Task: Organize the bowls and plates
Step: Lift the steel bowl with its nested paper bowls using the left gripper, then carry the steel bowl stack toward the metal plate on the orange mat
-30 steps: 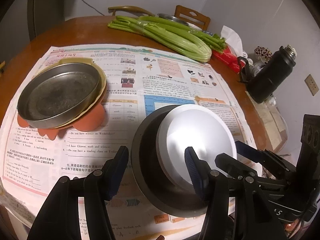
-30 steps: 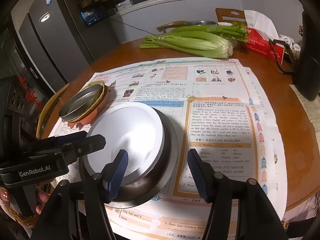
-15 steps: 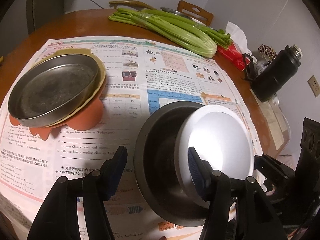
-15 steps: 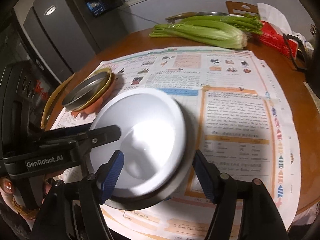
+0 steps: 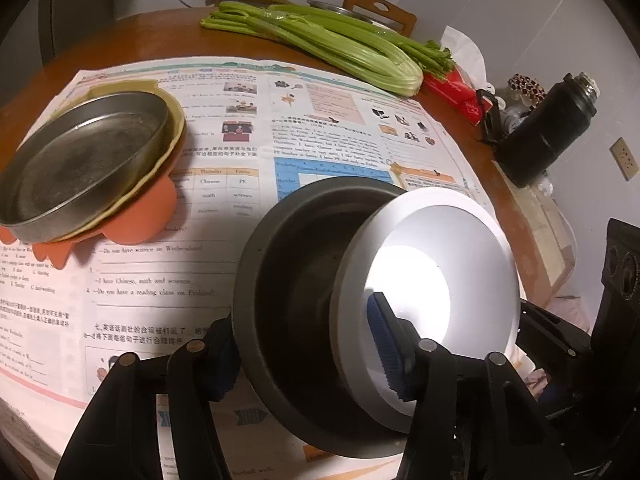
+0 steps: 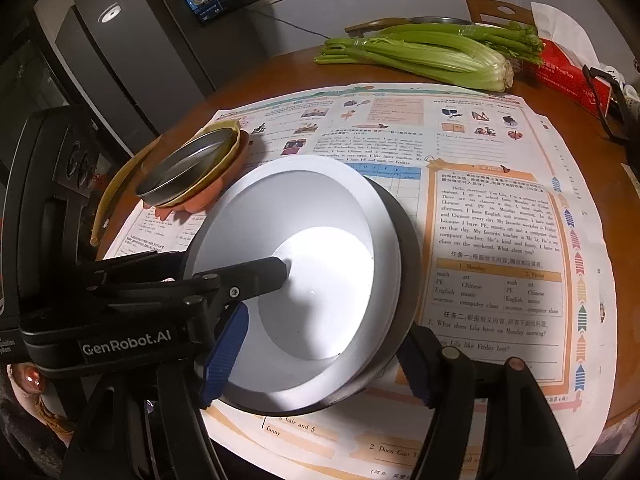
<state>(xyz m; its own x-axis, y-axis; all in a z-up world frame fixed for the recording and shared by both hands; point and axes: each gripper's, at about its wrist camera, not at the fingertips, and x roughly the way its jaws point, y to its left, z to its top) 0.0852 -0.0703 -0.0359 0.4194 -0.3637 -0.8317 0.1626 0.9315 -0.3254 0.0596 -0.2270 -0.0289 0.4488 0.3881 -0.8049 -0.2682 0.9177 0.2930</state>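
A white bowl (image 5: 436, 276) (image 6: 304, 264) sits tilted inside a dark metal bowl (image 5: 292, 280) (image 6: 408, 236) on the printed paper. My left gripper (image 5: 308, 352) is open; one finger is outside the dark bowl's near rim, the other inside the white bowl. My right gripper (image 6: 320, 356) is open and straddles both bowls' near rim. A metal pan (image 5: 80, 160) (image 6: 188, 164) is stacked on a yellow plate (image 5: 176, 136) and an orange plate (image 5: 140, 220) at the left.
Celery (image 5: 332, 44) (image 6: 420, 56) lies at the table's far side. A black flask (image 5: 548, 132) and a red packet (image 5: 452, 88) stand at the right edge. A dark fridge (image 6: 132, 40) is behind the table. The round wooden table (image 6: 288, 76) has wide printed sheets (image 6: 480, 200) on it.
Both grippers have closed in on the two bowls. The white bowl has tipped up toward the right inside the dark bowl, and the left finger has gone inside it.
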